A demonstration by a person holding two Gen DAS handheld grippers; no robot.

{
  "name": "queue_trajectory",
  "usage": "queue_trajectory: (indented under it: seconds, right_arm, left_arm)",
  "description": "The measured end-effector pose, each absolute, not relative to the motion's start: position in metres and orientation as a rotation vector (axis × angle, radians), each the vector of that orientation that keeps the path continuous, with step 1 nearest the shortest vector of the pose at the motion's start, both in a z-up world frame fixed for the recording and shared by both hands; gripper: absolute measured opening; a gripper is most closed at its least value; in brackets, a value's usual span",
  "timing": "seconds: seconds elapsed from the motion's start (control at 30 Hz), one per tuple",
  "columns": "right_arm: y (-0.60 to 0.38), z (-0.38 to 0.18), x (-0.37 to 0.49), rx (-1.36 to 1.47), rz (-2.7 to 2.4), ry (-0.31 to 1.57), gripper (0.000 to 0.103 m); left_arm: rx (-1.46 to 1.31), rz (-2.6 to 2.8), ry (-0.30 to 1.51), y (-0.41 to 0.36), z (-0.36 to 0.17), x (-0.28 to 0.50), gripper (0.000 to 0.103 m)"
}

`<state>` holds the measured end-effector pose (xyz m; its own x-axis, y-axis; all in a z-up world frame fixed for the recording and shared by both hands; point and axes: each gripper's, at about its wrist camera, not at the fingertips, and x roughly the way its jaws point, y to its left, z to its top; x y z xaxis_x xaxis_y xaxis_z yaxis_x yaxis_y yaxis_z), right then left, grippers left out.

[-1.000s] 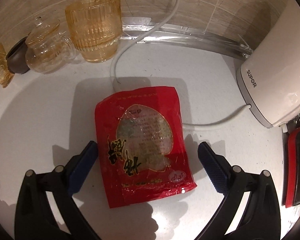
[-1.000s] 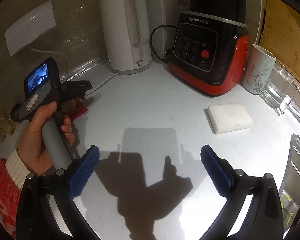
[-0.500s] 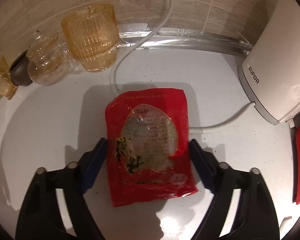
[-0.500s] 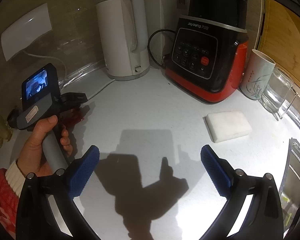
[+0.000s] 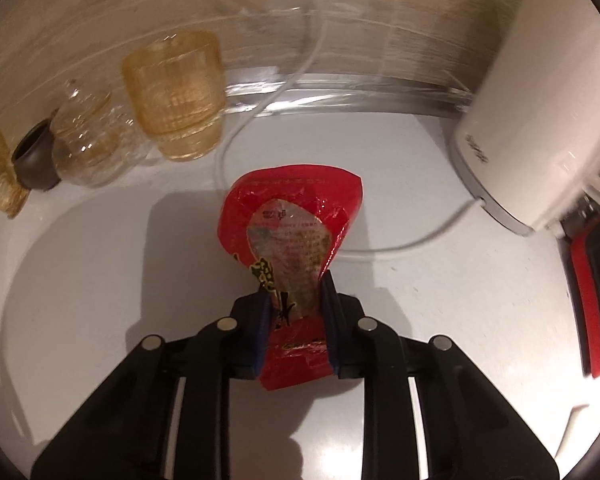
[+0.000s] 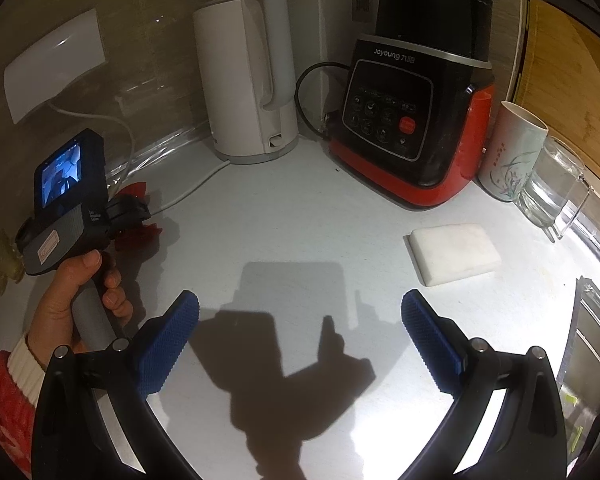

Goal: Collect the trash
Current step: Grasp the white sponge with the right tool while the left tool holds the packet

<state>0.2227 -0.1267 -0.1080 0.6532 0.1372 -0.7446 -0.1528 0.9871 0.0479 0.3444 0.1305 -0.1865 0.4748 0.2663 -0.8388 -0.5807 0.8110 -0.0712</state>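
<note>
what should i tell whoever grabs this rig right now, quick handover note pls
Left gripper: jaws have just been closing and now pinch the red snack wrapper, which is bunched between the pads.
Right gripper: open, empty, over bare white countertop.
Surroundings: wrapper sits on the counter near the amber glass cup and the white kettle, whose cord runs just behind the wrapper.
Done: wrapper gripped.
Left: lift it clear of the cord and carry it to a bin; none is in view.
</note>
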Motion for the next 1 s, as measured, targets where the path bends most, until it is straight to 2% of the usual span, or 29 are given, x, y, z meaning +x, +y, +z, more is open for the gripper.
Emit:
queue_trajectory:
  seconds: [0.5, 0.77, 1.0]
  right_arm:
    - [-0.191, -0.112, 0.228, 0.048, -0.082, 0.832, 0.101]
    - [-0.247, -0.134, 0.248, 0.326, -0.362, 0.854, 0.101]
    - [-0.240, -0.148, 0.276, 0.446, -0.529, 0.811, 0.100]
  left_arm:
    - [-0.146, -0.052, 0.839, 0.010, -0.145, 0.308, 0.022]
    - [0.001, -0.281, 0.809, -0.033, -0.140, 0.303, 0.022]
    - [0.123, -0.397, 0.792, -0.039, -0.139, 0.300, 0.023]
